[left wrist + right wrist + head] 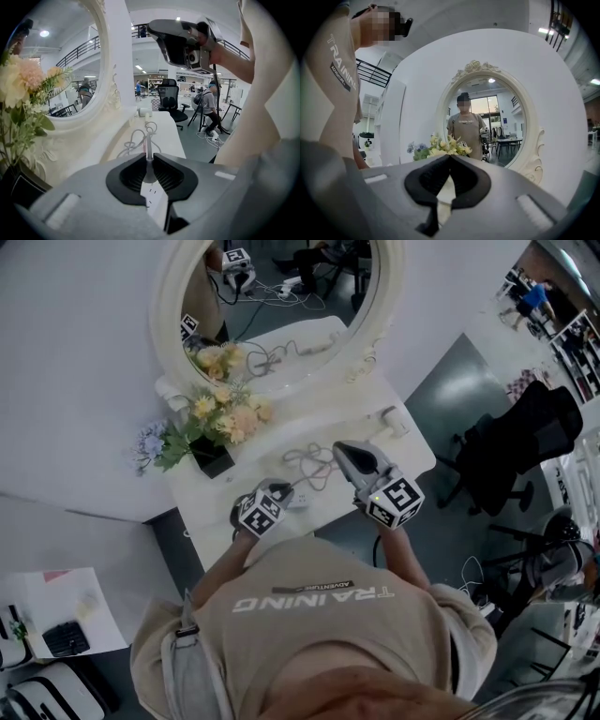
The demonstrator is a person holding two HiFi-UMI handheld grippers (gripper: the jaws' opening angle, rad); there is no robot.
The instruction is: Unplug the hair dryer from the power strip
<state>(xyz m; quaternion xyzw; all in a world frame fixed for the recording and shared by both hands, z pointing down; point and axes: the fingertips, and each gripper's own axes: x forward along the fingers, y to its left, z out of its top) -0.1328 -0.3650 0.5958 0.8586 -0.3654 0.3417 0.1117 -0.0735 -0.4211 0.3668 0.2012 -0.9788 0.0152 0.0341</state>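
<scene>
My left gripper point(149, 157) is low over the white vanity table point(412, 457). Its jaws are shut on the neck of the grey plug point(149, 174), which sits in the white power strip point(157, 201) lying between them. From the plug a pale cable point(140, 138) loops across the table toward the white hair dryer point(144, 112) at the far right end point(392, 420). In the head view the left gripper point(281, 495) sits by the table's front edge. My right gripper point(349, 456) hangs above the table, shut and empty, aimed at the mirror point(450, 157).
An oval mirror with a white ornate frame point(173, 296) stands at the back. A dark pot of yellow and pink flowers point(220, 423) stands at the table's left. A black office chair point(525, 442) is on the floor to the right.
</scene>
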